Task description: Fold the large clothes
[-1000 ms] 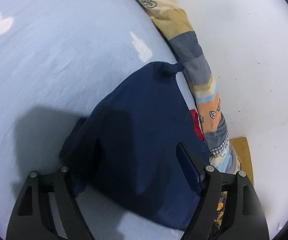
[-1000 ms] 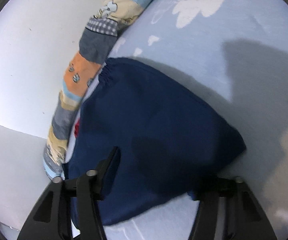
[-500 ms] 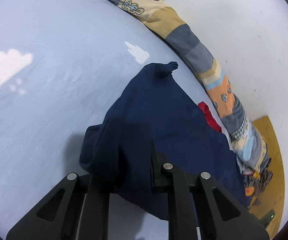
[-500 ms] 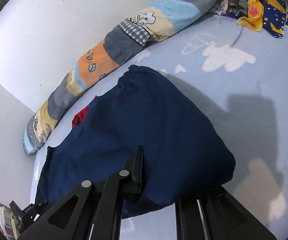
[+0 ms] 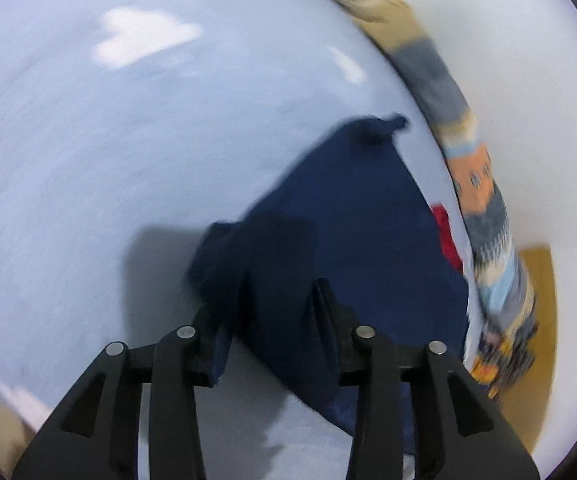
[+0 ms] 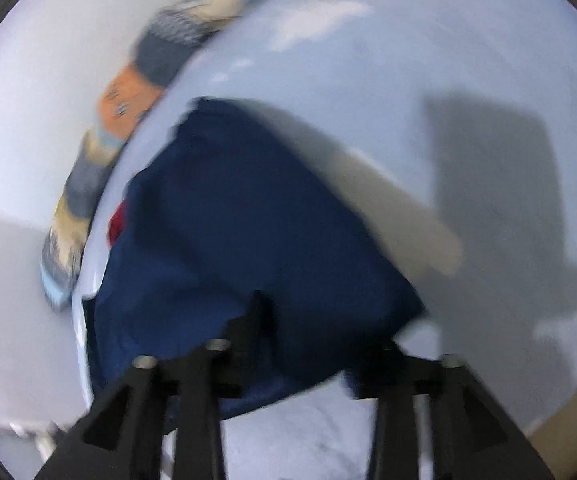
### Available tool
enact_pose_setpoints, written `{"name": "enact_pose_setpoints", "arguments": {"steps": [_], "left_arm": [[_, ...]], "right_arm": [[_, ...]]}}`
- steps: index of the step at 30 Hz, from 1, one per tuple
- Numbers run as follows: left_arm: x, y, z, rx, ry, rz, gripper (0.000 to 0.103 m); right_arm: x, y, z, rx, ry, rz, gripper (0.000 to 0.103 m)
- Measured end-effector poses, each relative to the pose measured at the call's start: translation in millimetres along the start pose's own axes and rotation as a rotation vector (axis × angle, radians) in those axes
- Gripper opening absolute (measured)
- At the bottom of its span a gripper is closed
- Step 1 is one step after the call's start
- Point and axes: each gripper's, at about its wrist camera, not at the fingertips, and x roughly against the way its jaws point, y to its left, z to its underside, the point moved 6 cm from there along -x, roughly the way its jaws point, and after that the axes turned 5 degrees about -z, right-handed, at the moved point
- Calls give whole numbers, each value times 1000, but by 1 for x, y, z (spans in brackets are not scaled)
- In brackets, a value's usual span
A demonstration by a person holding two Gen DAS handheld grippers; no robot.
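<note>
The navy garment (image 5: pixel 352 216) lies bunched on the pale blue bed (image 5: pixel 128 160). Left gripper (image 5: pixel 266 320) and right gripper (image 6: pixel 320 332) jaws are opening, cloth between them.

No writing, label, brand or number can be read anywhere from here. Both views are blurred by motion; the small motifs on the long patchwork bolster of orange, grey and cream fabric (image 5: pixel 476 184) are only smudges, not letters.
</note>
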Motion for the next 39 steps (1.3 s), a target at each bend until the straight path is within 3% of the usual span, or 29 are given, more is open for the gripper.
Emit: {"name": "enact_pose_setpoints", "arguments": {"steps": [2, 5, 8, 9, 10, 12, 14, 16, 18, 21, 24, 30, 33, 36, 39], "left_arm": [[14, 13, 0, 56, -53, -21, 36], [36, 4, -2, -18, -181, -83, 36], [55, -40, 8, -243, -325, -107, 46], [55, -53, 14, -308, -347, -99, 56], [52, -71, 25, -399, -363, -94, 62], [39, -99, 45, -544, -349, -93, 62], [14, -121, 68, -693, -273, -92, 62], [-9, -128, 82, -774, -173, -84, 62], [-30, -130, 91, -826, -95, -125, 62], [-50, -116, 85, -832, -51, -248, 62], [-56, -112, 79, -798, -20, -250, 62], [-50, -111, 80, -853, -75, -343, 62], [-34, -108, 66, -814, -133, -332, 62], [-25, -95, 51, -759, -145, -323, 62], [-25, -79, 36, -704, -137, -340, 62]], "right_arm": [[15, -16, -5, -80, -50, -11, 44], [51, -23, -11, -82, -221, 66, 44], [69, 25, -14, 162, -330, 39, 45], [65, 54, -8, 309, -334, 34, 47], [58, 74, 1, 402, -311, 21, 50], [29, 111, 22, 570, -206, -8, 51], [-6, 139, 51, 701, -72, -10, 46], [-24, 156, 71, 773, -15, -10, 46], [-43, 165, 87, 840, 60, 8, 46], [-61, 157, 93, 879, 133, 98, 46], [-65, 140, 78, 854, 155, 169, 47], [-48, 100, 54, 770, 137, 263, 47], [-35, 89, 41, 738, 66, 361, 48], [-14, 80, 31, 649, 16, 316, 49], [-6, 62, 20, 575, 21, 311, 48]]}}
